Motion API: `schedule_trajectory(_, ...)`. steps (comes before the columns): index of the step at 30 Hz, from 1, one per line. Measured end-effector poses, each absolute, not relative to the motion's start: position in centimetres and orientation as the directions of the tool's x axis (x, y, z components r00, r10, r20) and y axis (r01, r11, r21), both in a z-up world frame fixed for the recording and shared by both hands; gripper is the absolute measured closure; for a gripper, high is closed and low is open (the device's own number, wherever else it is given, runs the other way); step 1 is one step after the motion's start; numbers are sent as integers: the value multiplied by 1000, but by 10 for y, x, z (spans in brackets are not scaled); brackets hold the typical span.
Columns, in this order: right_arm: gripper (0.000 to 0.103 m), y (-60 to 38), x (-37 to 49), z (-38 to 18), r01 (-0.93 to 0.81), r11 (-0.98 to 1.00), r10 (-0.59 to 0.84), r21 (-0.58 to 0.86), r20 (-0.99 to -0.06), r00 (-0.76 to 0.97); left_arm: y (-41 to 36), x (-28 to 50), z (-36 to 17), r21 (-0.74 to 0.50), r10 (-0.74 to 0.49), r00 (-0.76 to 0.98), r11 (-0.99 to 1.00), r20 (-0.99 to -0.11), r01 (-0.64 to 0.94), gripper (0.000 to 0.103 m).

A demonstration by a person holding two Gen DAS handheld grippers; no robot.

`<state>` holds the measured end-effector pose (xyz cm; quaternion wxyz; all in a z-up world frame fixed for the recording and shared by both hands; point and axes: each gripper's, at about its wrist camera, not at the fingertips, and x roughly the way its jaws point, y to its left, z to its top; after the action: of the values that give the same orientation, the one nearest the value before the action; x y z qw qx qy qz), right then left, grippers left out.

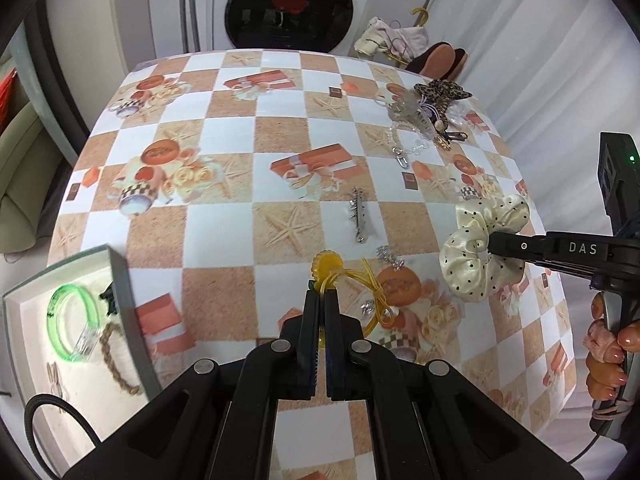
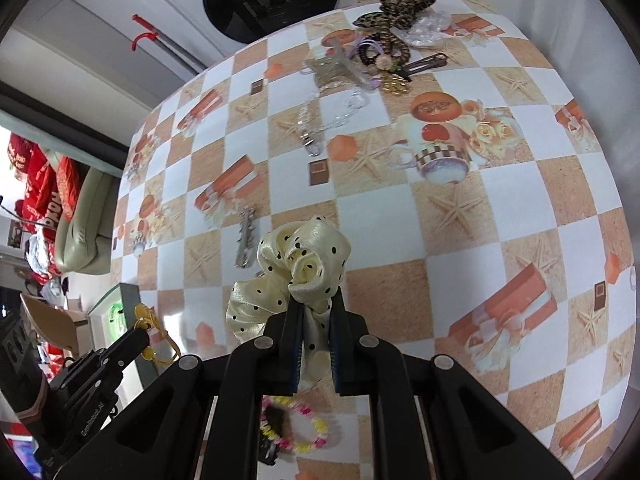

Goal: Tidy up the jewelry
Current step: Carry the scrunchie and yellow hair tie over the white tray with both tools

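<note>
Cream polka-dot scrunchie (image 2: pixel 298 276) pinched in right claw (image 2: pixel 314 308) lettered "DAS", left claw (image 1: pixel 322 296) clamped on yellow elastic (image 1: pixel 340 276)

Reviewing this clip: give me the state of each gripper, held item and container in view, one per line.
Left gripper: shut on the yellow hair tie.
Yellow hair tie: pinched at its cord.
Right gripper: shut on the cream scrunchie.
Cream scrunchie: bunched between the fingers.
Box: open, green bangle lying inside.
Silver hair clip: flat on the table, untouched.

Both tools (image 1: pixel 322 294) (image 2: pixel 316 300) clamped shut.
</note>
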<state>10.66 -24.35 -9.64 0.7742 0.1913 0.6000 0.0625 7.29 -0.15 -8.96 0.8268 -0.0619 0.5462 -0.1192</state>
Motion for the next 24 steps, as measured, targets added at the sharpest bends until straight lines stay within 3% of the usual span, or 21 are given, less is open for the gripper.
schedule_trajectory(24,91,-64,82,-51,-172,880,467,442,-871,153,148,-10,-91,-217,-132,407,961,-904,-171,97)
